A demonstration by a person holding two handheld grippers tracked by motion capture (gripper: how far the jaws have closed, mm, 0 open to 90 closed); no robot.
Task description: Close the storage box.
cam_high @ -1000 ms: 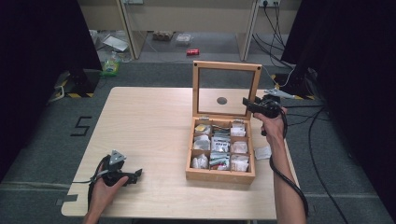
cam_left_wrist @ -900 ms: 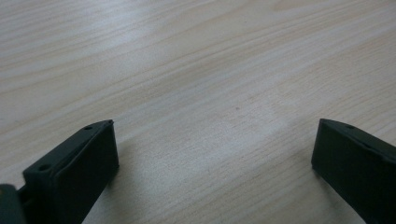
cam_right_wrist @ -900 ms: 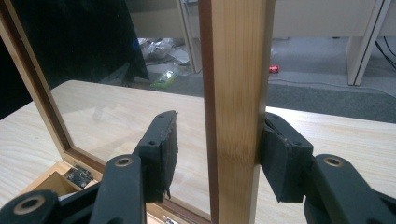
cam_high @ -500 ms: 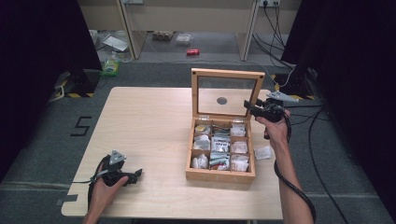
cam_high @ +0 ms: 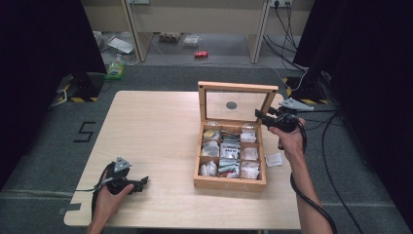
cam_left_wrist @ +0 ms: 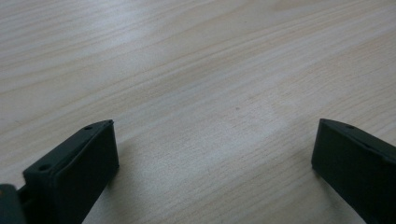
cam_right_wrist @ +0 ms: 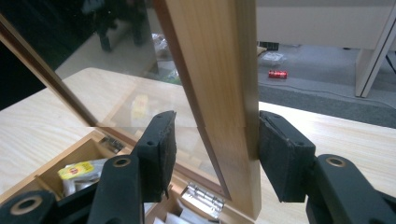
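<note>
Grippers in both our hands worked at a pale table (cam_high: 156, 126). At the left, our left gripper (cam_high: 140, 183) rested on bare wood, jaws spread and empty. Further right stood the wooden box (cam_high: 229, 181), lid (cam_high: 237, 87) upright. Our right gripper (cam_right_wrist: 212, 154) straddled the lid's side frame, one pad touching, not clamped. We judged lid-handling underway; next, a firm squeeze.

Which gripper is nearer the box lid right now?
Right. The right gripper straddles the side frame of the upright lid, one jaw on each side. The left gripper rests on the table well away from the box, near the front left corner.
</note>
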